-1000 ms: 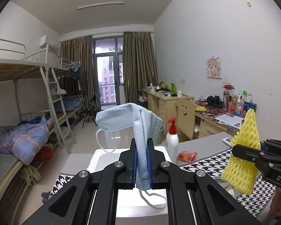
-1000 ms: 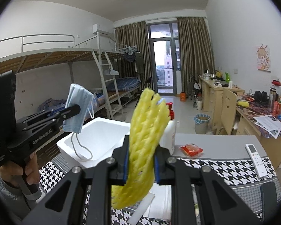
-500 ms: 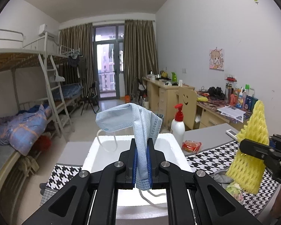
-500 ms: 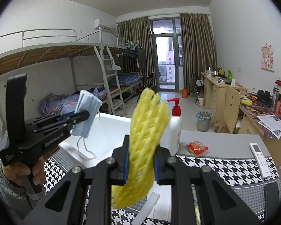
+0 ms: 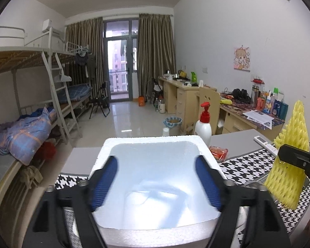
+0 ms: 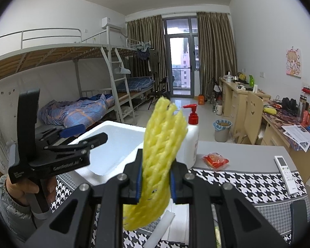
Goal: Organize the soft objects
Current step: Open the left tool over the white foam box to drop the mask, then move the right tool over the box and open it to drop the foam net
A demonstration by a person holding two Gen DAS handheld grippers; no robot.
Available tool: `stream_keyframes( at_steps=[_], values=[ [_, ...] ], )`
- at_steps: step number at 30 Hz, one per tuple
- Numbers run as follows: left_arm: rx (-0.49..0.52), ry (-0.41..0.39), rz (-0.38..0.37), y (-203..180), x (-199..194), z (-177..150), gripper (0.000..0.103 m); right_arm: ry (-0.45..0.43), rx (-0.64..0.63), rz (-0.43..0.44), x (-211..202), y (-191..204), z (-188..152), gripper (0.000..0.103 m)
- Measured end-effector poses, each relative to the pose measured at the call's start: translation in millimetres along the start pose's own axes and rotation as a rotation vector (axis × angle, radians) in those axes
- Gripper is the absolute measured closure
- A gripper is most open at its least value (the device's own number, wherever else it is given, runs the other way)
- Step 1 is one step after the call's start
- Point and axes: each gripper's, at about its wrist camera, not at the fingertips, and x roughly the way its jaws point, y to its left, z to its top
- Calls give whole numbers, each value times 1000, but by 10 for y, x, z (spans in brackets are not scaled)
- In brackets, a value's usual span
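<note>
My left gripper (image 5: 156, 165) hovers over a white foam box (image 5: 153, 139); its jaws are opening and stand wide, with nothing pressed between the blue pads. A light blue face mask (image 5: 153, 194) shows as a blur inside the box below them. In the right wrist view the left gripper (image 6: 91, 133) sits over the box (image 6: 122, 127), held by a person's hand (image 6: 20, 188). My right gripper (image 6: 156, 177) is shut on a yellow foam net sleeve (image 6: 165, 132), which stands upright. That sleeve (image 5: 289, 136) appears at the right edge of the left wrist view.
A white pump bottle with a red top (image 6: 191, 142) stands behind the box. A red packet (image 6: 216, 159) and a white remote (image 6: 286, 172) lie on the grey table beside the houndstooth cloth (image 6: 248, 184). A white foam strip (image 6: 161, 227) lies under my right gripper.
The left jaws have sprung apart and let go of the face mask, which has dropped into the foam box. The left gripper came forward and lower over the box. The right gripper kept still.
</note>
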Motion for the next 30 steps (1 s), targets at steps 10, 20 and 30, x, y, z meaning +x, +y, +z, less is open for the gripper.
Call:
stream_keyframes(
  at_steps=[10,20,30],
  values=[
    [-48,-65,44,179,-197,15,1,-6,-5,-5,15,36,59,78],
    [-47,-94,70,248,-309,11,1,-18,-26,9,44,106,120,78],
    [-38,-112,115,335,-433,-68,1,-13,-41,29,110,161,174,78]
  ],
)
